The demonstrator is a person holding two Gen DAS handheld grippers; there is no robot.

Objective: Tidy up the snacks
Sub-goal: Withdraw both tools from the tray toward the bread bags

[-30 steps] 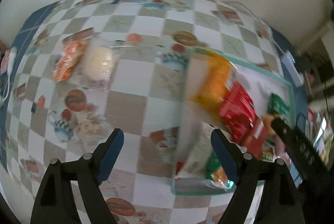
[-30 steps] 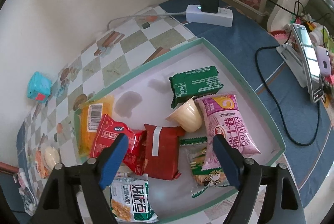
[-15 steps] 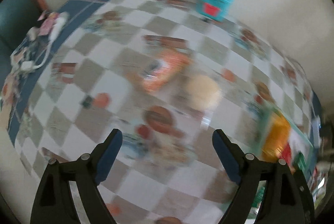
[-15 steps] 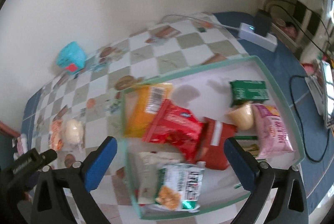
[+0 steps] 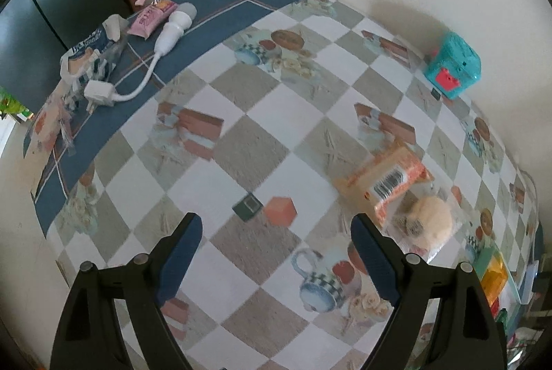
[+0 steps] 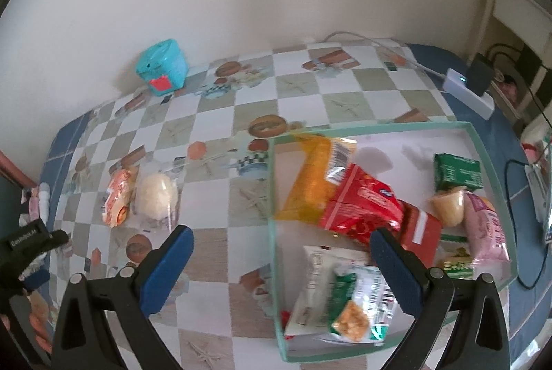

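two snacks lie loose on the checked tabletop [image 5: 248,142], touching: an orange crinkly packet [image 5: 386,178] and a clear-wrapped pale bun [image 5: 429,221], outside the glass-walled tray [image 6: 276,232]. we judge both light and crushable, best pinched at the wrapper ends. our left hand-held gripper [image 5: 276,261] gapes empty nearby; the right hand-held gripper [image 6: 281,270], just opened wide, holds nothing.

Two snacks lie loose on the checked worktop [image 6: 214,204]: one orange packet [image 6: 119,197] and one clear-wrapped bun [image 6: 156,199] touching it at its 3 o'clock. One green-rimmed tray [image 6: 274,197] holds about nine snacks, among them one yellow bag [image 6: 310,183], one green pack [image 6: 457,171] and one pudding cup [image 6: 448,206]. One teal box [image 6: 162,66] stands at 11 o'clock.
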